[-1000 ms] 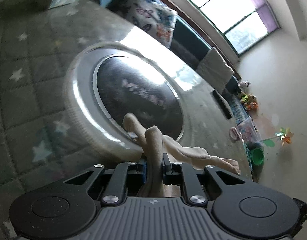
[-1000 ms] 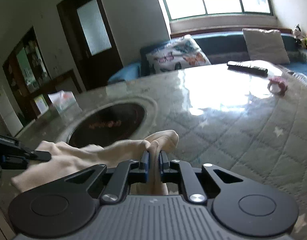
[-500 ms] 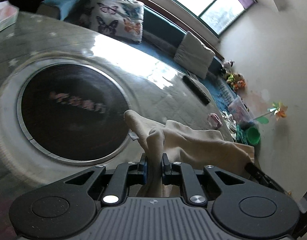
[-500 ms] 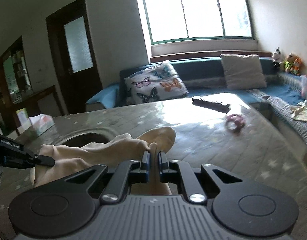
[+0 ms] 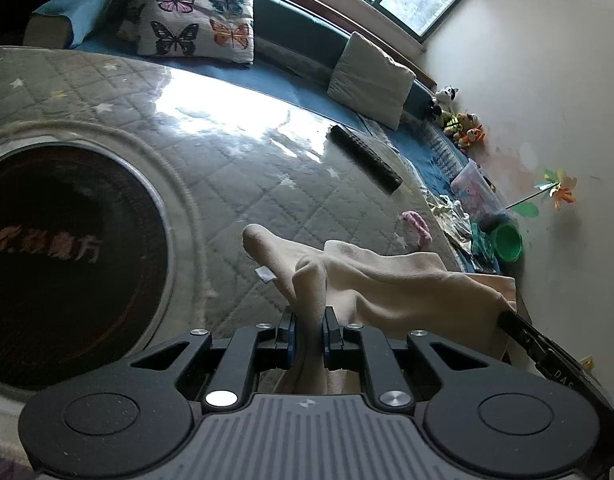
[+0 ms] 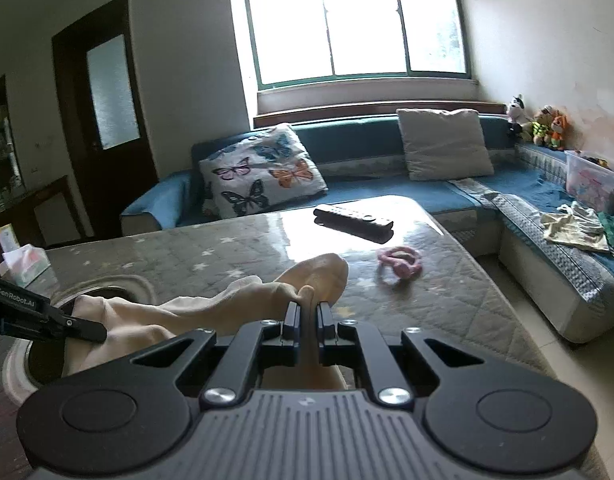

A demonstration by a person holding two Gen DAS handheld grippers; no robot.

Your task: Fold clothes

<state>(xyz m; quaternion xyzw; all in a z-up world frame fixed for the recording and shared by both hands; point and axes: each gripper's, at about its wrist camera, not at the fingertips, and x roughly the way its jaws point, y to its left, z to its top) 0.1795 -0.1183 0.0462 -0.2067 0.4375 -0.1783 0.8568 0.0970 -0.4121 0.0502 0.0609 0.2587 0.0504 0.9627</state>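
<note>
A cream garment hangs stretched between my two grippers above the quilted grey table. My left gripper is shut on one bunched edge of it, with a small white label showing beside the fold. My right gripper is shut on the other edge of the cream garment. In the right wrist view the left gripper's fingers pinch the cloth at the far left. In the left wrist view the right gripper's dark fingers show at the right, on the cloth's far end.
A round dark inset with a pale rim fills the table's left part. A black remote and a pink hair tie lie on the table. A tissue box stands far left. Behind is a blue sofa with cushions, clothes and toys.
Both grippers have carried the cream garment up and across the table, away from the round inset toward the remote and sofa side. Both grips have held; the cloth now spreads wider between them.
</note>
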